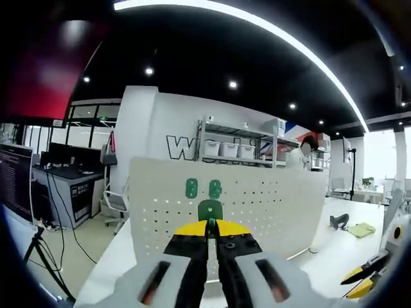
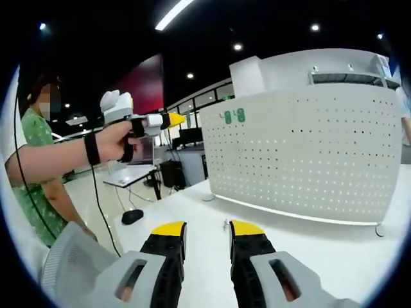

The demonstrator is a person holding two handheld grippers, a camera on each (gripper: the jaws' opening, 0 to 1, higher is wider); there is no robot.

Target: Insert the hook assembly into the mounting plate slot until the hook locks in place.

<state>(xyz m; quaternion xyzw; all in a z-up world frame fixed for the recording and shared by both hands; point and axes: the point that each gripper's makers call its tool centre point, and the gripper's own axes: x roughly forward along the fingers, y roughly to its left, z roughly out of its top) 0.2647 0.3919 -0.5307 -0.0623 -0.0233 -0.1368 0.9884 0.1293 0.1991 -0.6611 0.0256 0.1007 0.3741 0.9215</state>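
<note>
Green hook [image 1: 210, 209] pinched in left gripper [image 1: 211, 226] just before pegboard mounting plate [image 1: 270, 205], below two hooks [image 1: 203, 188] already hung there; right gripper [image 2: 207, 226] jaws apart, empty, over white table [image 2: 334, 256] near plate; risk judged: tilted approach misses slot.

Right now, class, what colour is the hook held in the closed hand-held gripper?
Green. The hook shows best in the left gripper view, before the white pegboard.
</note>
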